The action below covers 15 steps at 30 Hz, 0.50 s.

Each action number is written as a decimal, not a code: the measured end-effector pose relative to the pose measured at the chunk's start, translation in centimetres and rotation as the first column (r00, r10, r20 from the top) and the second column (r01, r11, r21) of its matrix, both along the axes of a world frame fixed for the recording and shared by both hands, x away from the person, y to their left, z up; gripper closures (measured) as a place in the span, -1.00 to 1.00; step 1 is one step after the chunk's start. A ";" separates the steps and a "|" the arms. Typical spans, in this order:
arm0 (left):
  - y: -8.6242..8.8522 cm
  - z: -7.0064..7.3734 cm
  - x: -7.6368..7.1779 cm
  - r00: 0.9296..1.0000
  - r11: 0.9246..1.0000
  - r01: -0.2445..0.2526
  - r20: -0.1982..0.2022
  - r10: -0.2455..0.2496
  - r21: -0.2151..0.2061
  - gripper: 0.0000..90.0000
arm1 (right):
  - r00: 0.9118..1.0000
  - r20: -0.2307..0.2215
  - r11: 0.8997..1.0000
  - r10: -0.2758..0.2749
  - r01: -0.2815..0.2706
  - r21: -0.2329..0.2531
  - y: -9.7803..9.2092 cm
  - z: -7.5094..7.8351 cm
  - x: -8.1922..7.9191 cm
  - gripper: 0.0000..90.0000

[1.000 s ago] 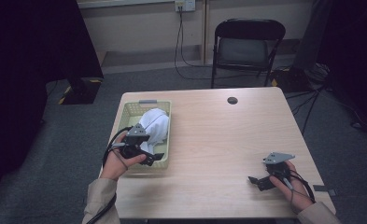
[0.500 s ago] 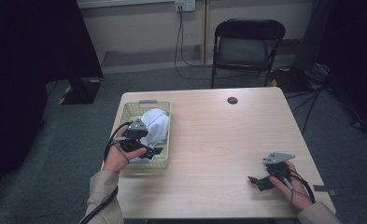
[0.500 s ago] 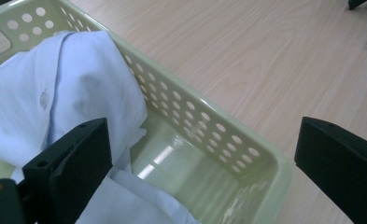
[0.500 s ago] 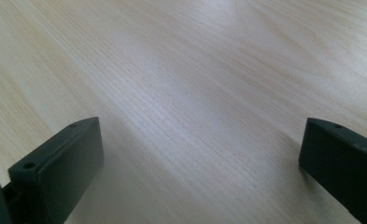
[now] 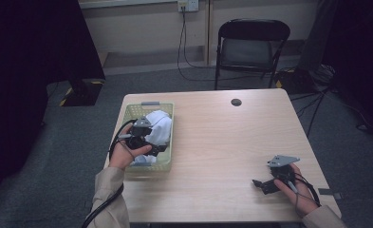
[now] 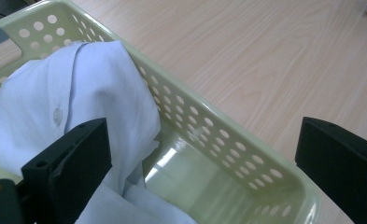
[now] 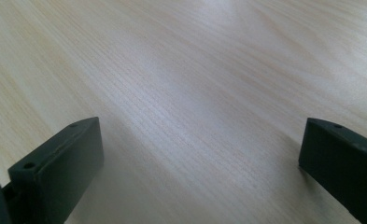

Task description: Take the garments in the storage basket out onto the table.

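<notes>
pale wood table (image 5: 212,142) before a folding chair (image 5: 252,50); both tongs wide open, empty.

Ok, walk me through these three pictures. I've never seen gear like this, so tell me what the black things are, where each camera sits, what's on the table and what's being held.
A person sits at a wooden table and holds a hand-operated tool in each hand: a gripper with two black jaws. The high view comes from a fixed camera above, looking down. There the left gripper is over a pale green basket, and the right gripper is low over bare wood near the table's front right corner.

The other two pictures come from small cameras riding on the grippers, looking along their jaws. The left gripper view shows its jaws spread wide over the basket's perforated wall, with a white buttoned shirt bundled inside. The right gripper view shows jaws spread over the tabletop.

Neither gripper holds anything. A small dark round disc lies near the table's far edge.
</notes>
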<state>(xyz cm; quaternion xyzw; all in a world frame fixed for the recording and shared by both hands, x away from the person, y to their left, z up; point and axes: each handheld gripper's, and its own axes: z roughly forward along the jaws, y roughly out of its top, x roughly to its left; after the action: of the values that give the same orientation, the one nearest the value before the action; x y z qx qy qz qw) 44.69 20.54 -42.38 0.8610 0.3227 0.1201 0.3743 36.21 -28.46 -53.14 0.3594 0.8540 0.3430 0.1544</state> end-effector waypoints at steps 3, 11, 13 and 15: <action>0.0 -0.1 0.4 1.000 1.000 -0.009 -0.005 0.009 0.005 -0.93 | 1.000 0.000 1.000 0.000 0.000 0.000 0.0 0.0 0.0 -1.00; 0.3 -0.2 1.5 0.999 0.999 -0.044 -0.003 0.045 0.014 -0.93 | 1.000 0.000 1.000 0.000 0.000 0.000 0.0 0.0 0.0 -1.00; 0.4 -0.3 1.8 0.999 0.998 -0.053 -0.005 0.053 0.017 -0.93 | 1.000 0.000 1.000 0.000 0.000 0.000 0.0 0.0 0.0 -1.00; 0.5 -0.4 2.1 0.998 0.998 -0.059 -0.004 0.059 0.024 -0.93 | 1.000 0.000 1.000 0.000 0.000 0.000 0.0 0.0 0.0 -1.00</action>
<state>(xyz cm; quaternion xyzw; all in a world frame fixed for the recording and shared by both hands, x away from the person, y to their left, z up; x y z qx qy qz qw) 46.77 21.01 -42.77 0.8557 0.3476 0.1328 0.3596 36.21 -28.46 -53.14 0.3594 0.8541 0.3428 0.1544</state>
